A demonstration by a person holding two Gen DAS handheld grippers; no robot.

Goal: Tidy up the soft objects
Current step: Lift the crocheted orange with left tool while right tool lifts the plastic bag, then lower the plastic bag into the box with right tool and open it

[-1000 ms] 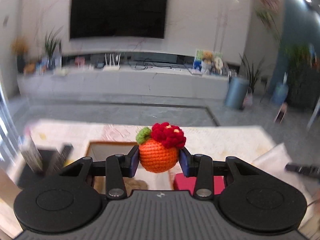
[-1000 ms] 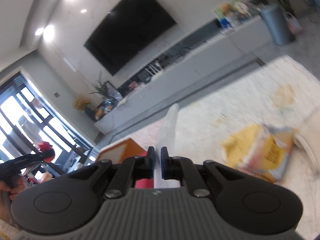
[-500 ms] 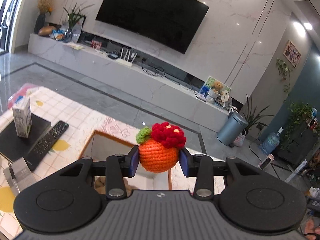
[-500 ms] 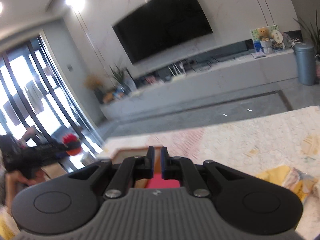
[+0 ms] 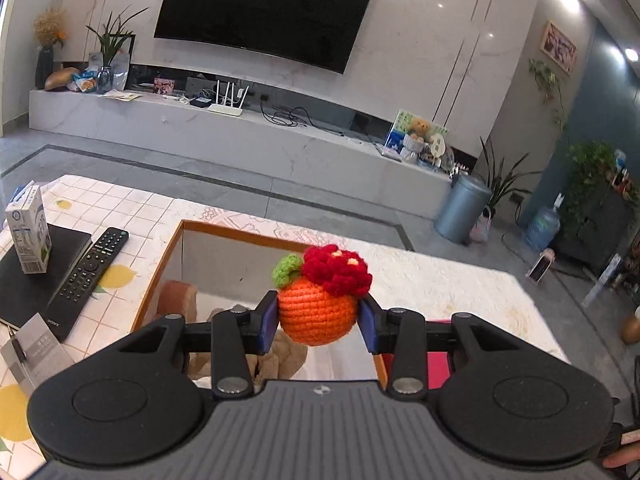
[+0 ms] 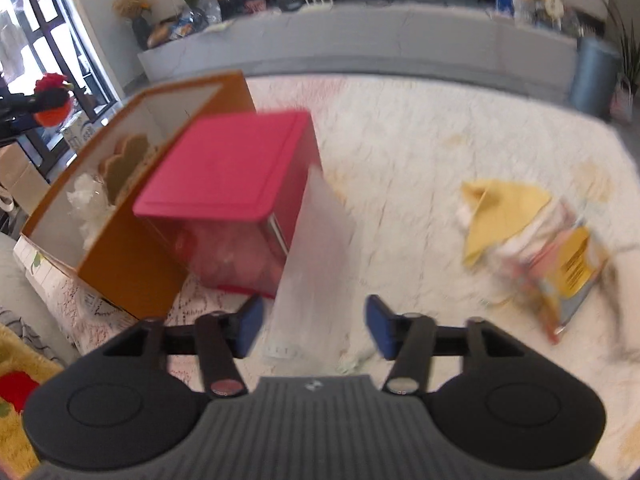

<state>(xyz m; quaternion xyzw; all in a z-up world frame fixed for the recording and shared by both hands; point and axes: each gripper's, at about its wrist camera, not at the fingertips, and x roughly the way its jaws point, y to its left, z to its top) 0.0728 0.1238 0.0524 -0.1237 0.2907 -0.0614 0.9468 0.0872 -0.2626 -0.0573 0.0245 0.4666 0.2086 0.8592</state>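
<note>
**Orange crochet fruit held over an open box in a marble-walled living room**

Orange yarn, topped with a red flower and a green leaf: the crochet fruit [image 5: 318,312] sits pinched between the blue pads of the left gripper [image 5: 319,322], jaws about half open and pressing on both its sides. It hangs above the near end of the orange box [image 5: 168,258], whose pale inside holds a brown plush toy [image 5: 280,356].

The right gripper [image 6: 314,326] has just been opening its jaws. They stand wide, and a translucent panel [image 6: 316,264] hinged to the pink box [image 6: 228,168] rises between the pads without touching either.

The pink box stands just right of the orange box, touching it, on a white lace tablecloth [image 6: 420,148]. A crumpled yellow bag [image 6: 532,236] lies well to the right. Left of the orange box lie a remote control [image 5: 90,276] and a milk carton [image 5: 30,234].

Beyond are a grey tiled floor [image 5: 160,164], a long marble TV bench [image 5: 240,136] and a dark television [image 5: 264,8] on the far wall.
</note>
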